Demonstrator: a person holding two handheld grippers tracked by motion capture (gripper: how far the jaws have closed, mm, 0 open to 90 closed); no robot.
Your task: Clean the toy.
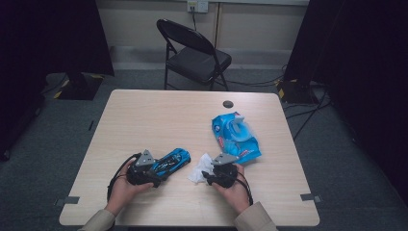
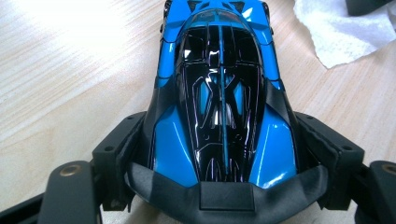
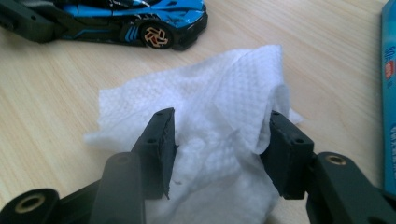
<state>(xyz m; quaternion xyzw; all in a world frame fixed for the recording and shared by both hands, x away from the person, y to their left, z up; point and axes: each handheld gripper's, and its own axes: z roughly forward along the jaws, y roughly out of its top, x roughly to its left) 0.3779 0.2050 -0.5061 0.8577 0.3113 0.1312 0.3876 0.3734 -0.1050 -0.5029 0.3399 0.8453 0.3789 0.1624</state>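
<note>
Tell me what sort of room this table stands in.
Probably an office or lab room set up for recording. A light wooden table stands on grey carpet, a black folding chair waits behind it, and cables trail from dark screens at the sides.

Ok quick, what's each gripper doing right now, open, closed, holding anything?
Left gripper: closed on the blue toy car, gripping its sides.
Right gripper: open, jaws either side of the white wipe, not pinching it.
</note>
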